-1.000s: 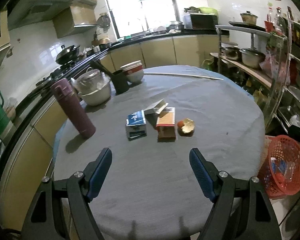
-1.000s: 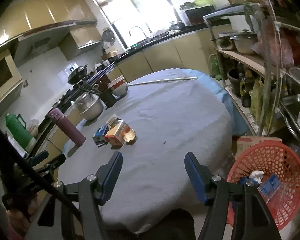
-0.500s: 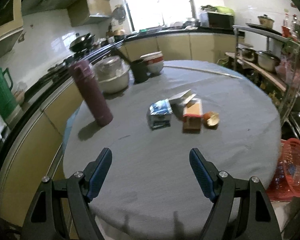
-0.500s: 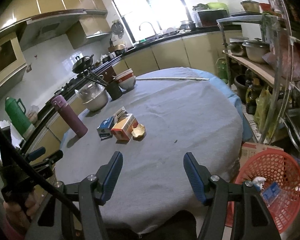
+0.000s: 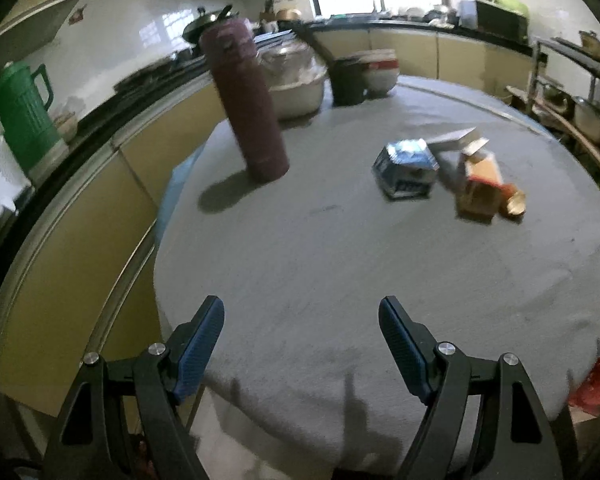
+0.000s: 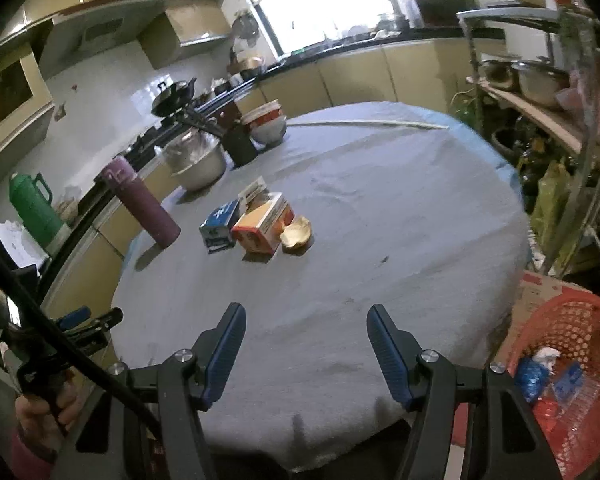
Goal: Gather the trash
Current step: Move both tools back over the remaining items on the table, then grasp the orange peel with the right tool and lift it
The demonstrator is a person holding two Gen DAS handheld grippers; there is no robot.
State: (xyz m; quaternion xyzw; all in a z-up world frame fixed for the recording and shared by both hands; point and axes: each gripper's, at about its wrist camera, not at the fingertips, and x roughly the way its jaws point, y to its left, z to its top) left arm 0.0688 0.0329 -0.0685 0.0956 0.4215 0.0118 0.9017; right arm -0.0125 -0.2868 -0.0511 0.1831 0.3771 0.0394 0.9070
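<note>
Round table's plain grey cloth [image 6: 380,208]. Blue-and-white small carton [image 6: 219,227]. Orange-and-white cardboard box [image 6: 263,227]. Yellowish crumpled peel scrap [image 6: 297,233]. Maroon cylindrical flask [image 5: 247,100]. Red perforated plastic basket [image 6: 576,320]. Green plastic jug [image 5: 22,108]. Blue ribbed gripper pads [image 6: 226,350].
</note>
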